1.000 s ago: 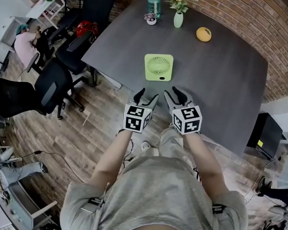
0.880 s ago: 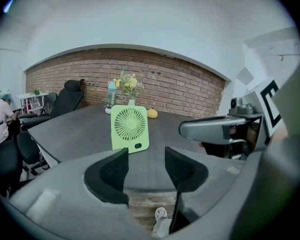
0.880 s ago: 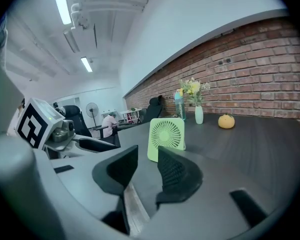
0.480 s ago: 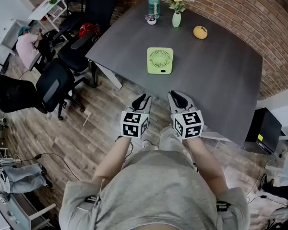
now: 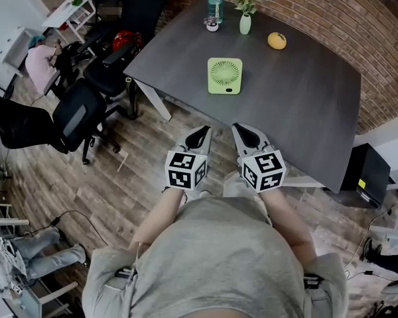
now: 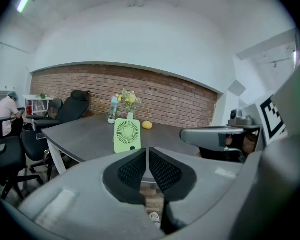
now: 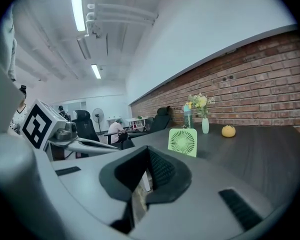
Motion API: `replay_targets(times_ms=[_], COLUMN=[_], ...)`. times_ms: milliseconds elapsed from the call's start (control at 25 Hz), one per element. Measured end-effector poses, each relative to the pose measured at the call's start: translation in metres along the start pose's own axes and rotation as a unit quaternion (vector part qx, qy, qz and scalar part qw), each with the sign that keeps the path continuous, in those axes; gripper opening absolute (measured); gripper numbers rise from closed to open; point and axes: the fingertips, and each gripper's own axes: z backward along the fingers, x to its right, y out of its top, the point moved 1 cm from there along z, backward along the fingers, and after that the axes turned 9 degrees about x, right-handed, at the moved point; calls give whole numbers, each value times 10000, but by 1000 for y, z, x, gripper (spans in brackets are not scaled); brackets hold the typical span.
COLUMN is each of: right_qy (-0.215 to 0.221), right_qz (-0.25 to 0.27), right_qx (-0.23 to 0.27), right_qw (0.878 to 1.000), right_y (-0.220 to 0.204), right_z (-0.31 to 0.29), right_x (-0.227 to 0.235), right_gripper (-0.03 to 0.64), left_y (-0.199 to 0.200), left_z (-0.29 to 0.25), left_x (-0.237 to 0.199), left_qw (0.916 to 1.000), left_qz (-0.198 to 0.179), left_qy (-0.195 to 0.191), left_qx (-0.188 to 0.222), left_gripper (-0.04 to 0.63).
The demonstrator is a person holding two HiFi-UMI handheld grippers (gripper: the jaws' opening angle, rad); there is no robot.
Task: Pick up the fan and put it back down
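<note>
**Both claws shut and empty, the fan well ahead on the table**

Head view: the green fan (image 5: 225, 75) stands near the table's (image 5: 305, 118) near edge, toward its left corner. The left claw (image 5: 199, 134) and right claw (image 5: 245, 132) hang over the floor (image 5: 139, 171) short of that edge. The fan lies ahead, about midway between them, neither clearly nearer. Left gripper view: the jaws have just closed and meet on nothing; the fan (image 6: 127, 134) stands upright, broad grille facing the claw, slightly left of the jaw line. Right gripper view: these jaws have also just closed, empty; the fan (image 7: 183, 141) is ahead, slightly right.
</note>
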Motion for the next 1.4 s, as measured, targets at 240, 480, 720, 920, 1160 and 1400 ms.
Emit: replay_targets(times_ms=[240, 480, 720, 920, 1160, 1400], right_qy=[-11, -53, -17, -52, -22, -21], right_qz=[-20, -150, -218, -241, -367, -394], right_qx=[142, 134, 200, 218, 190, 173], right_qw=[9999, 9998, 9996, 9995, 9991, 9991], right_y=[5, 1, 3, 6, 3, 3], right_z=[8, 10, 9, 9, 7, 4], right_x=[-15, -18, -22, -22, -21, -19], right_gripper=[3, 3, 2, 0, 0, 0], left_y=[4, 4, 5, 4, 2, 1], left_z=[16, 22, 23, 22, 20, 17], left_x=[3, 4, 2, 3, 1, -2], left_qw=[9998, 9997, 9997, 9997, 9997, 9997], left_qz=[-10, 3, -22, 21, 95, 130], left_qy=[-116, -167, -175, -189, -172, -142], left_qx=[134, 154, 176, 154, 126, 134], left_gripper=[28, 28, 28, 28, 28, 28])
